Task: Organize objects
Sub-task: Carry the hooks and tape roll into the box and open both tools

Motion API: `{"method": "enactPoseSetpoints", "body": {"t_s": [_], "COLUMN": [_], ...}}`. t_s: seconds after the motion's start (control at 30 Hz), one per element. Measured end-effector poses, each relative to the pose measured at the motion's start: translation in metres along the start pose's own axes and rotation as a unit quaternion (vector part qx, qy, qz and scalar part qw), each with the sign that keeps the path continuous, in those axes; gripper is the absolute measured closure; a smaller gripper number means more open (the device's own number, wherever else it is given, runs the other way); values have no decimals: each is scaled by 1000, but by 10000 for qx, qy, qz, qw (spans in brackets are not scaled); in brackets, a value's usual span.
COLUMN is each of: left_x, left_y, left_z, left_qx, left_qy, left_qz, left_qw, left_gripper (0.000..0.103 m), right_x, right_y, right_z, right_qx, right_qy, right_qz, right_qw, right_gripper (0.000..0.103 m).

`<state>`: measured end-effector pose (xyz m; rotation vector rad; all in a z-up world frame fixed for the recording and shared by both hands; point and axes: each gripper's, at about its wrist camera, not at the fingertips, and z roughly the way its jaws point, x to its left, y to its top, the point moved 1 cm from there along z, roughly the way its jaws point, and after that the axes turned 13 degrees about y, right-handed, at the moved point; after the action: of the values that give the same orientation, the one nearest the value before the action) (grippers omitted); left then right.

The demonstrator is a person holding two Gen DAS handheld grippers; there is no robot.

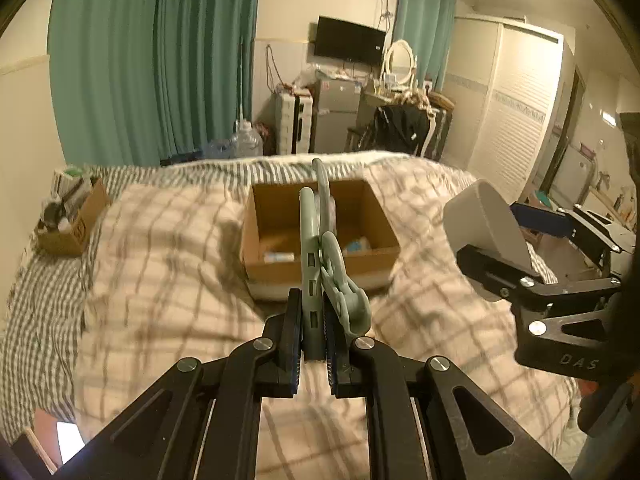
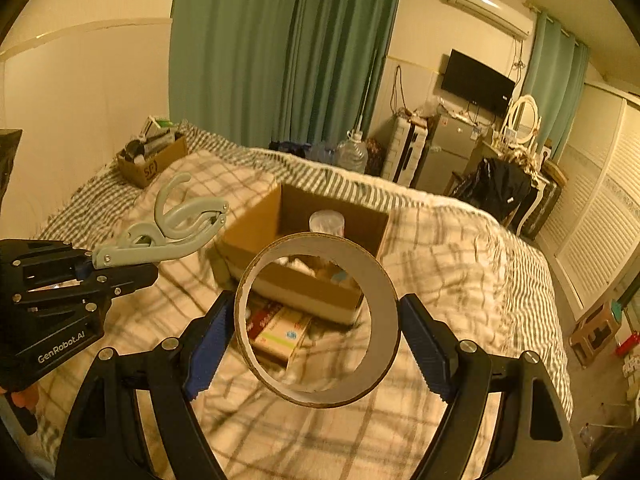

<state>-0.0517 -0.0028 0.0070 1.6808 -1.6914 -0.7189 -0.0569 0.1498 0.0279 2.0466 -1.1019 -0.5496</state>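
Left wrist view: the left gripper (image 1: 312, 344) has its jaws clamped on a grey-green folding hanger (image 1: 320, 256), held above the checked bed (image 1: 160, 280) before the open cardboard box (image 1: 320, 232). Right wrist view: the right gripper (image 2: 316, 344) jaws pinch a cardboard tape roll (image 2: 384, 308) from both sides, just short of that box (image 2: 260, 224).

I see a bed (image 2: 460, 264) filling the middle of both frames, covered by a cream checked blanket (image 1: 168, 280). On it, centre frame, sits an open cardboard box (image 2: 296, 280). A smaller cardboard box (image 1: 72, 224) stuffed with items rests at the upper left edge. A flat packet (image 2: 280, 332) lies just below the central box.
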Motion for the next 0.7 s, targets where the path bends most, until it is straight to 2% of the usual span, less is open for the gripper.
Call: {"method": "enactPoseSetpoints", "body": {"t_s": [0.23,0.43,0.57,0.7], "left_x": [-1,-4,-10,-15], "left_y": [43,79,92,91], "left_z": [19,62,99,135], "left_qx": [-167,-153,-88,77], "left_qy": [54,101,168,178], "left_qz": [3,37,96,130], "left_qw": [9998,9998,9998,9997], "left_gripper": [94,94,94,94], "right_x": [-19,-47,-64,-80], "right_y": [45,79,91,90], "right_z": [26,69,103,141], "right_qx": [-121,-85,9,198], "right_qy": [0,-45,-56,-38], "right_qz": [30,171,269,345], "right_qw": [9999,9998,9996,9992], "right_gripper": [22,22,22,22]}}
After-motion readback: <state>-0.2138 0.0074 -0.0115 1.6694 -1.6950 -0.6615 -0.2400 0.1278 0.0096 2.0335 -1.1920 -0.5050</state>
